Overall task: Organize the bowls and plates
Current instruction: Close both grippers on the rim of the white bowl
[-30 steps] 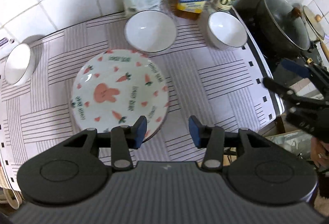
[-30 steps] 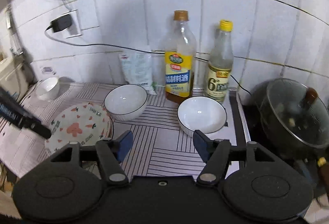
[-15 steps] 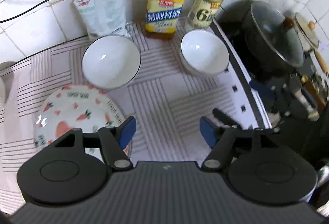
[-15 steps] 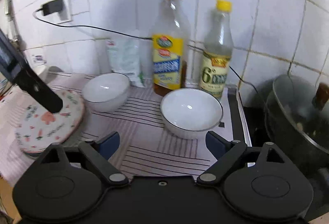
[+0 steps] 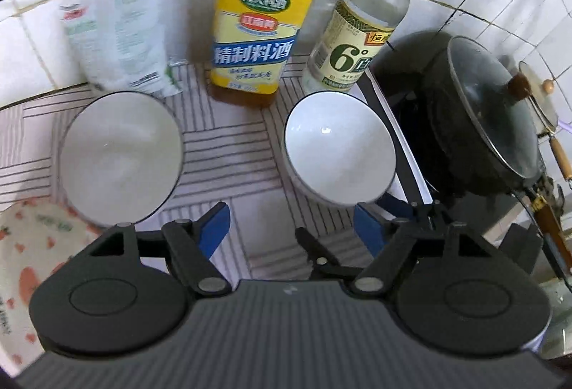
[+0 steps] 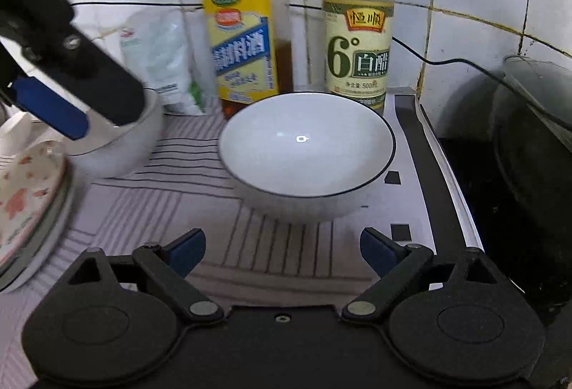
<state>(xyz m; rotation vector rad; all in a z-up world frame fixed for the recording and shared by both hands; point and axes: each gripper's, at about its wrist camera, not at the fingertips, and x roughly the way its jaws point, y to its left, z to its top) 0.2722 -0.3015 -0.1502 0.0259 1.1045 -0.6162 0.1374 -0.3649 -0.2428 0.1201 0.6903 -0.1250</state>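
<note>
Two white bowls with dark rims stand on a striped mat. The left bowl (image 5: 121,156) (image 6: 125,153) is beside a plate with a carrot pattern (image 5: 32,246) (image 6: 25,203). The right bowl (image 5: 339,149) (image 6: 307,153) is near the mat's right edge. My left gripper (image 5: 291,231) hovers between the two bowls, its jaws opening with nothing between them; in the right wrist view its blue pad (image 6: 50,106) hangs over the left bowl. My right gripper (image 6: 282,249) is open and empty just in front of the right bowl; one of its fingers (image 5: 314,246) shows under the left gripper.
A yellow-labelled bottle (image 5: 254,42) (image 6: 243,42), a vinegar bottle (image 5: 357,31) (image 6: 357,42) and a white bag (image 5: 118,42) stand against the tiled wall behind the bowls. A dark pot with a glass lid (image 5: 482,124) sits on the stove at the right. A black cable runs along the wall.
Both grippers have moved down and forward toward the bowls, and both have spread their jaws wider. The left gripper has swung right, away from the plate.
</note>
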